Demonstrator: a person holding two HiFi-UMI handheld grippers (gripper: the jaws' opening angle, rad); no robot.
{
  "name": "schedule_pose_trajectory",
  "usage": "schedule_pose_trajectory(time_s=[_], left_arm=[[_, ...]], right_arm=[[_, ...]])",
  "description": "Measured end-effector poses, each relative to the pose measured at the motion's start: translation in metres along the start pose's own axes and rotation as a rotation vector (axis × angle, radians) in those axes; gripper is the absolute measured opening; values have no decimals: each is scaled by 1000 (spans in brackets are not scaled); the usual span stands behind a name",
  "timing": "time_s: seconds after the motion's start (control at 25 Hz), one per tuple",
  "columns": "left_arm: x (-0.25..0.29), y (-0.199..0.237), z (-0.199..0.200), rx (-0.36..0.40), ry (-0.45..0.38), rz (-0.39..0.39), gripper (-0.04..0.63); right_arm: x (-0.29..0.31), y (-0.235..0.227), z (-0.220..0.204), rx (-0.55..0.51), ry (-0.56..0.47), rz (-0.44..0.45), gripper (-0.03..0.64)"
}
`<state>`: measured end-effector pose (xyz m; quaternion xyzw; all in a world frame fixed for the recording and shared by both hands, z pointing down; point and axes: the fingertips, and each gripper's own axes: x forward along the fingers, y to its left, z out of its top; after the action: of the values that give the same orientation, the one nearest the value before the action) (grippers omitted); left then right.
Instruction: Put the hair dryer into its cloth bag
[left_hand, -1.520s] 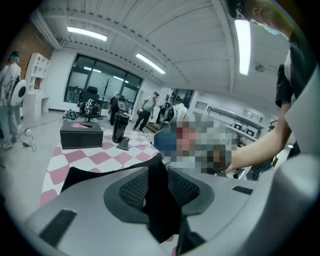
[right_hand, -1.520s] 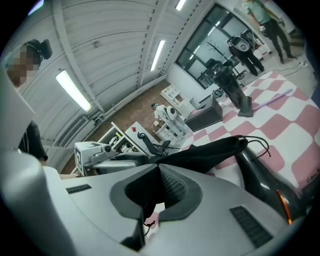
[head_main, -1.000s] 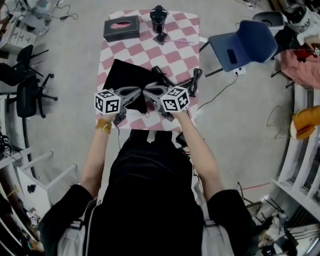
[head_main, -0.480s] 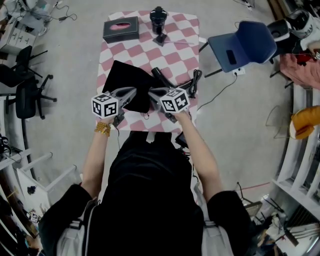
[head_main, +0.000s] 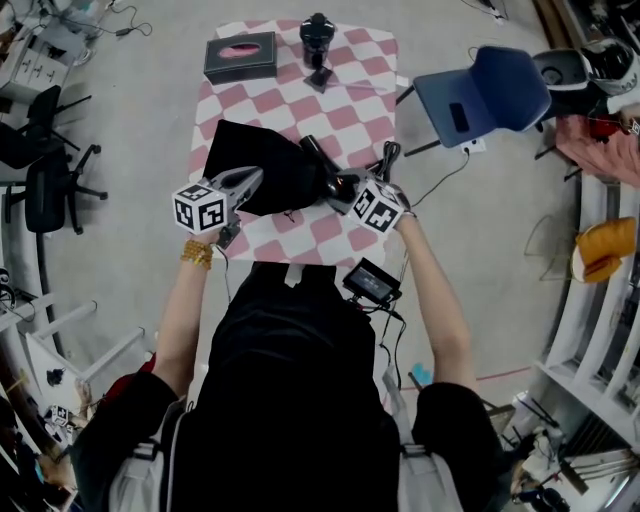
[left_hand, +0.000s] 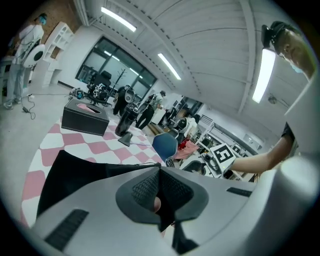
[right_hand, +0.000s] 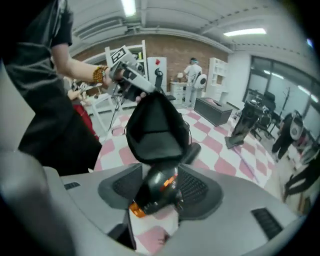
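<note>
The black cloth bag (head_main: 268, 168) lies on the checked table (head_main: 350, 110), its near edge lifted. My left gripper (head_main: 257, 178) is shut on that edge; black fabric sits pinched between its pads (left_hand: 145, 190). In the right gripper view the bag (right_hand: 155, 125) hangs with its mouth facing me. The black hair dryer (head_main: 325, 165) lies just right of the bag. My right gripper (head_main: 345, 192) points down at it, and its jaws have just been opening. The dryer's dark body with an orange switch (right_hand: 157, 187) lies between them, and I see no firm grip.
A dark tissue box (head_main: 240, 57) and a black stand-like appliance (head_main: 318, 40) sit at the table's far end. The dryer's coiled cord (head_main: 388, 160) lies by the right edge. A blue chair (head_main: 485, 90) stands to the right. A small screen (head_main: 370, 282) hangs at the person's waist.
My right gripper let go of the bag's edge, swung right and down to the hair dryer, and opened. My left gripper drifted a little left, still holding the bag.
</note>
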<state>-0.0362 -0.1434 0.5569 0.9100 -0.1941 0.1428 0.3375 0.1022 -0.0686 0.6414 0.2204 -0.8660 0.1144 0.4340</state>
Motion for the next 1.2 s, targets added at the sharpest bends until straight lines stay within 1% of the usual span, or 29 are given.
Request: schedule_pose_trajectory(time_s=[0.04,0.16,0.24,0.28,0.36,0.48,0.64,0.72,0.8,0.88,1.04,1.2], left_arm=[[2,-1,-1,24,18,5,15],[9,-4,-8,81,62,23,15],[12,-5,-13,80,66,34,15],[13,-6,-15,70,62,41,15],[14,-5,-17,53,52,58,15],[17,-6,-21,44,52,76,15],[13,-7,-25,46,51,105,15],[11,-7,-25,49,48,119,15],[8,-8,-25,52,45,131,15],[5,-7,-26,50,40,145,15],[4,-2,-29,36,38,175,15],[4,-2,-32,45,57,182,15]], right_arm=[[-9,-10,-16,-71,50,-15,220],[-21,-44,-73,-305,249,-60,232],[-15,-54,-101,-430,352,-42,246],[-9,-57,-109,-478,386,-27,250],[5,-60,-112,-559,412,-5,253],[25,-55,-104,-671,400,23,255],[55,-46,-101,-789,423,65,255],[61,-48,-103,-816,441,60,256],[64,-49,-104,-813,446,51,258],[65,-48,-105,-786,446,46,251],[62,-47,-109,-719,439,26,208],[53,-42,-115,-666,426,-9,196]])
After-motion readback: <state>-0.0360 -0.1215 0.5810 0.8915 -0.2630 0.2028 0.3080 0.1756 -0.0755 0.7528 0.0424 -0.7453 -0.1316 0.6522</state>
